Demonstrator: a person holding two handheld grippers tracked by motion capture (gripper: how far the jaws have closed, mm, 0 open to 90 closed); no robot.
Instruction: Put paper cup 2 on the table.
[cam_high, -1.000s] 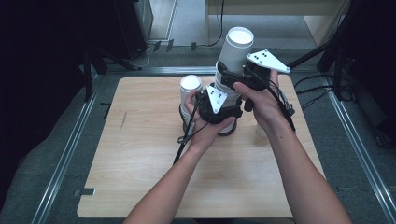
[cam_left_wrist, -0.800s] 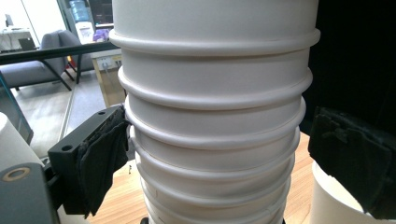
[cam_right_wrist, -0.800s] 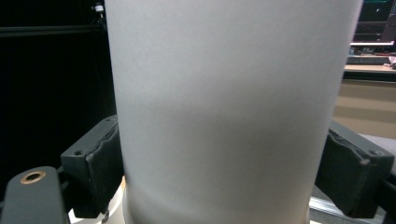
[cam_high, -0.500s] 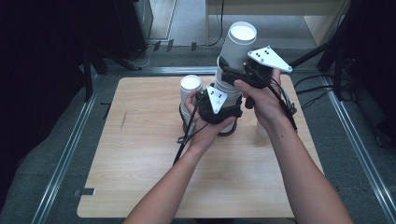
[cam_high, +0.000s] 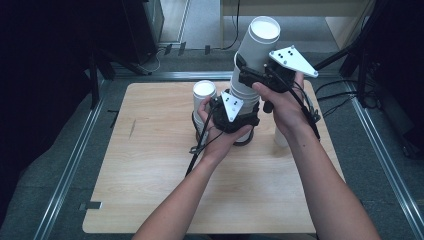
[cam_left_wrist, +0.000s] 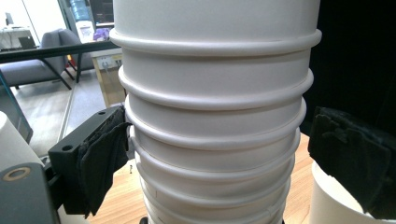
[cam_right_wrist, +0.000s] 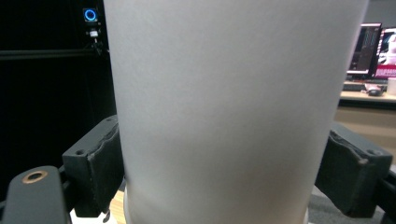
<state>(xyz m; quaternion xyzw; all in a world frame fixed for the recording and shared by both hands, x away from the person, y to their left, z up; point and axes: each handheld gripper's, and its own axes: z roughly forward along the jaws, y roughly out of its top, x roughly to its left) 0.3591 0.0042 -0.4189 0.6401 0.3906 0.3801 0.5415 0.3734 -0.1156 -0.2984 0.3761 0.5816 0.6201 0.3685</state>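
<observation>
A tall stack of white paper cups (cam_high: 243, 96) stands in the middle of the wooden table (cam_high: 150, 175). My left gripper (cam_high: 242, 119) is shut around its lower part; in the left gripper view several rims (cam_left_wrist: 215, 93) rise between the pads (cam_left_wrist: 100, 158). My right gripper (cam_high: 252, 75) is higher up, shut on the top cup (cam_high: 261, 42), which sticks out well above the rest. In the right gripper view this cup's smooth wall (cam_right_wrist: 229, 107) is pressed between both pads (cam_right_wrist: 100, 163).
A separate white cup (cam_high: 205, 91) stands just left of the stack. Another white cup (cam_high: 280, 136) sits on the right, partly under the right hand. Metal rails (cam_high: 65, 170) run along the table sides, and cables (cam_high: 345, 85) lie at the right.
My right gripper has lifted the top cup a little higher and slightly rightward out of the stack. The left gripper has stayed put on the lower cups.
</observation>
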